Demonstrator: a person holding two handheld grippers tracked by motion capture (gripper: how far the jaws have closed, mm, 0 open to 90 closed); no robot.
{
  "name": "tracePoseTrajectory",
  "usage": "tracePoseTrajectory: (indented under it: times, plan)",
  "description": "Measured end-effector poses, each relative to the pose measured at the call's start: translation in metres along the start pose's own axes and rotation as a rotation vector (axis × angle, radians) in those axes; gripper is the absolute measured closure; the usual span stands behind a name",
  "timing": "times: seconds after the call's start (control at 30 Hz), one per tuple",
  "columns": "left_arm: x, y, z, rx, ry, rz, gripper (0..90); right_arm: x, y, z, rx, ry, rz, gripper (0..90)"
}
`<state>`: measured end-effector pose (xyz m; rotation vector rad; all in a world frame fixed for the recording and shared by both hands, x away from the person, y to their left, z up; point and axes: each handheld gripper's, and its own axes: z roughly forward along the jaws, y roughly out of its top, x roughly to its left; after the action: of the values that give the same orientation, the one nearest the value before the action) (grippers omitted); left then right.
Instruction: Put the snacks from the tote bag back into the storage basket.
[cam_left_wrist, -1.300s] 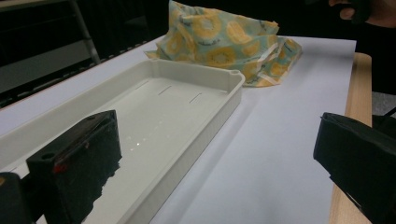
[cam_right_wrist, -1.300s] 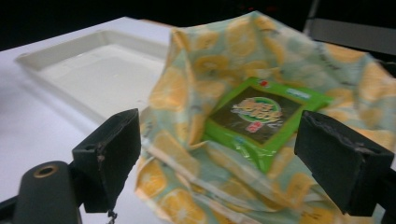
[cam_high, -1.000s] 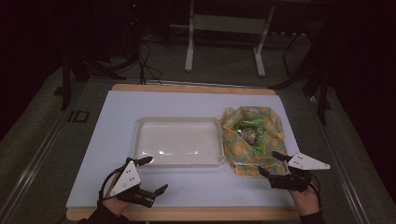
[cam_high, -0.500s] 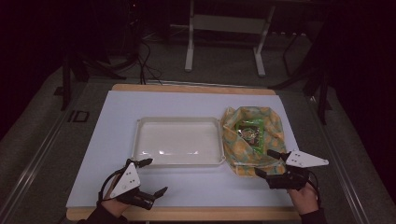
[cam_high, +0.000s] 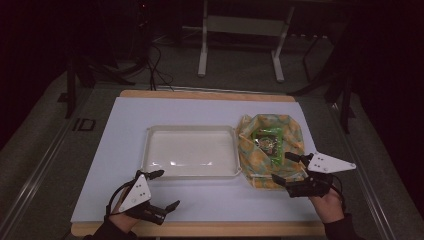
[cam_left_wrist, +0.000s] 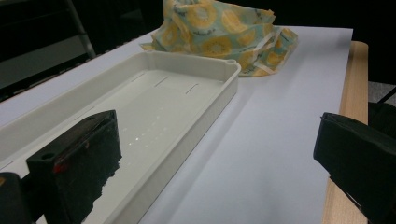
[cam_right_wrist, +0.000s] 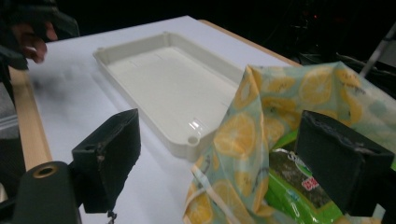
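Observation:
A fabric bag with a lemon print (cam_high: 272, 131) lies open on the right of the white mat, with a green snack packet (cam_high: 266, 142) inside it. My right gripper (cam_high: 280, 167) is open at the bag's near edge. In the right gripper view the bag (cam_right_wrist: 275, 116) and the packet (cam_right_wrist: 299, 191) sit between the spread jaws of the right gripper (cam_right_wrist: 219, 144), which close on nothing. A shallow white tray (cam_high: 190, 152) stands to the left of the bag with nothing in it. My left gripper (cam_high: 167, 189) rests open near the front edge, just short of the tray's near left corner.
A white mat (cam_high: 200, 110) covers the wooden table, whose edge (cam_high: 200, 229) runs along the front. In the left gripper view the tray (cam_left_wrist: 205, 107) runs along the left and the bag (cam_left_wrist: 224, 28) lies beyond it. Dark floor and stand legs (cam_high: 202, 50) lie behind the table.
My right gripper has slid a little left and forward, up to the bag's near edge. The left gripper has hardly moved.

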<state>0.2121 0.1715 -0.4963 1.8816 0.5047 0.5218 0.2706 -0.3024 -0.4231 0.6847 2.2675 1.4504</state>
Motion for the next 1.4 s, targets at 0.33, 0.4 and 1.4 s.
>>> tracePoseTrajectory:
  times: [0.33,0.4,1.4]
  plan:
    - [0.000,0.000,0.000,0.005,-0.002,0.002,1.3,-0.009,0.015,-0.003,-0.044,-0.054,0.002,15.2]
    - [0.000,0.000,0.000,0.006,-0.002,0.002,1.3,-0.010,0.016,-0.003,-0.045,-0.056,0.005,15.3]
    - [-0.001,0.000,0.003,0.002,-0.017,-0.001,1.3,-0.066,0.033,0.016,-0.016,-0.166,0.042,15.0]
